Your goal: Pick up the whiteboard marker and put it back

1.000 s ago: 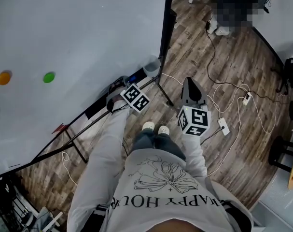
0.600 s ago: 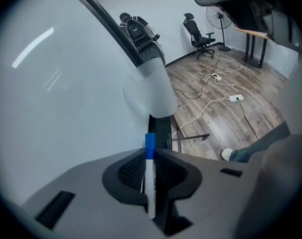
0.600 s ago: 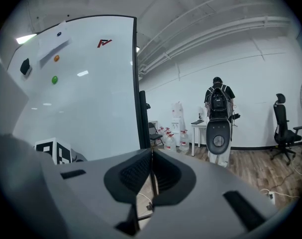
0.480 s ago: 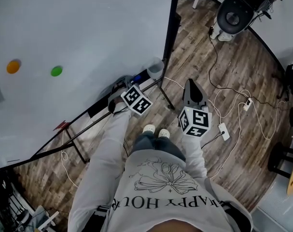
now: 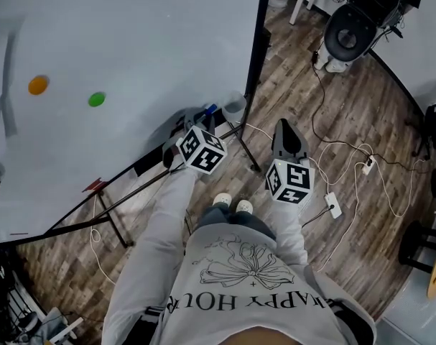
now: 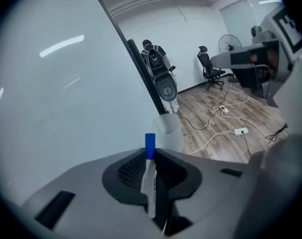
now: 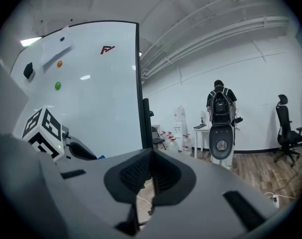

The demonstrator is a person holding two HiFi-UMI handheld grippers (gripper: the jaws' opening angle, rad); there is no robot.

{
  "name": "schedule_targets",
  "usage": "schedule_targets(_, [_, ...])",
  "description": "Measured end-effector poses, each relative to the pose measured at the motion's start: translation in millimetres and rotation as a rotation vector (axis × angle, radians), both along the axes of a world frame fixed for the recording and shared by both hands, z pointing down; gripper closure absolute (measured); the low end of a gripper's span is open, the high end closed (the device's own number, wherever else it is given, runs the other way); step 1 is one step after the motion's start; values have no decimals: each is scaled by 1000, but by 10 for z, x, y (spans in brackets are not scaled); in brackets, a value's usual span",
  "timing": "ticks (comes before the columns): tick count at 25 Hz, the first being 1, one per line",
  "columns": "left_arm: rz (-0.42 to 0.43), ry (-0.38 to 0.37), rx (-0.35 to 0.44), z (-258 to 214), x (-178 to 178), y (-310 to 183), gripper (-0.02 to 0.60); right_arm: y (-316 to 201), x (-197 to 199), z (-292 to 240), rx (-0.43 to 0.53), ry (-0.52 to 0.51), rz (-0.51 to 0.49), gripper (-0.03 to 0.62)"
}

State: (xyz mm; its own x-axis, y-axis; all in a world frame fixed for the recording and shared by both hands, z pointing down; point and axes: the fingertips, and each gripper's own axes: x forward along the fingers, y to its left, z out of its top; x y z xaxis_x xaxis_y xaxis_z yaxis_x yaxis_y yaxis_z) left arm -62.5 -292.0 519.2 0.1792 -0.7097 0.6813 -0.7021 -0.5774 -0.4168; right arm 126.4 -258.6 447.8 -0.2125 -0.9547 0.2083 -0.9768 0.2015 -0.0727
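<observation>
My left gripper (image 6: 151,157) is shut on the whiteboard marker (image 6: 150,183), a white barrel with a blue cap that sticks up past the jaw tips. In the head view the left gripper (image 5: 202,118) is raised close to the lower right corner of the whiteboard (image 5: 131,42), and the marker's blue cap (image 5: 211,109) shows beyond its marker cube. A translucent cup (image 6: 167,127) sits by the board's edge just ahead; in the head view the cup (image 5: 234,108) is right of the marker. My right gripper (image 5: 286,131) hangs over the floor, shut and empty, with the right gripper (image 7: 151,156) jaw tips together.
An orange magnet (image 5: 37,85) and a green magnet (image 5: 96,99) stick to the board. The board's black stand legs (image 5: 248,153) reach across the wooden floor. Cables and a power strip (image 5: 333,205) lie to the right. A dark round-faced machine (image 5: 347,36) stands farther back.
My left gripper has risen with the marker toward the whiteboard's lower corner and rolled a little. The right gripper has stayed in place.
</observation>
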Motion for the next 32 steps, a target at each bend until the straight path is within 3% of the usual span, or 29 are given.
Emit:
schedule_targets(4, [-10, 96, 85, -299, 84, -39, 526, -8, 7, -41, 12, -5, 1, 589])
schedule_targets(11, [-55, 392, 180, -753, 168, -122, 526, -16, 31, -113, 27, -10, 6, 589])
schedule_targets(18, [-91, 671, 342, -1153, 193, -246, 526, -34, 94, -174, 44, -8, 26, 589])
schedule_targets(26, [-100, 863, 375, -1280, 256, -367, 526, -56, 170, -203, 50, -3, 57, 589])
schedule_targets(32, [-58, 906, 371, -1263, 386, -469, 526, -82, 267, -193, 47, 2, 81, 589])
